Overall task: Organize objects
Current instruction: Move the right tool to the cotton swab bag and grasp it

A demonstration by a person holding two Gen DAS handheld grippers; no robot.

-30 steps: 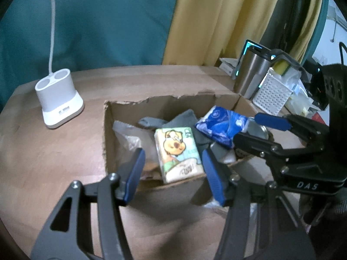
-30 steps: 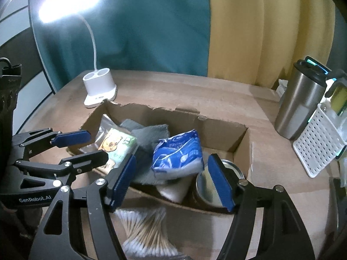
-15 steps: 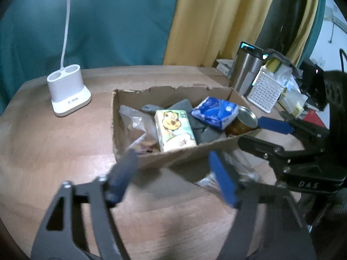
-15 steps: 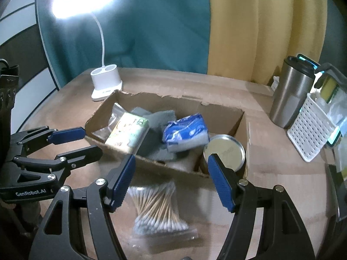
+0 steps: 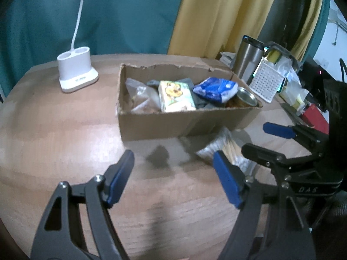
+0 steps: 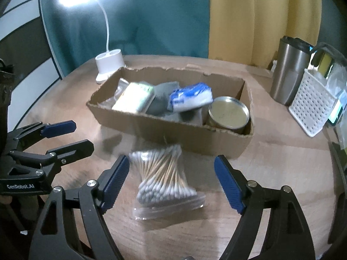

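A torn cardboard box stands mid-table. In it are a cartoon tissue pack, a blue packet, a clear bag, grey cloth and a tin can. A clear bag of cotton swabs lies on the table in front of the box. My right gripper hovers over the swabs with its jaws opening; the bag lies between the fingers, untouched. My left gripper stands open over bare wood in front of the box, holding nothing. Each gripper shows in the other's view: right gripper, left gripper.
A white lamp base stands behind the box at the left. At the right are a steel tumbler and a white perforated basket, with clutter beyond. The round wooden table curves away on the left.
Both grippers drew back from the box toward the table's front. The left jaws spread and left the tissue pack in the box. The right jaws widened, and the swab bag now lies between them.
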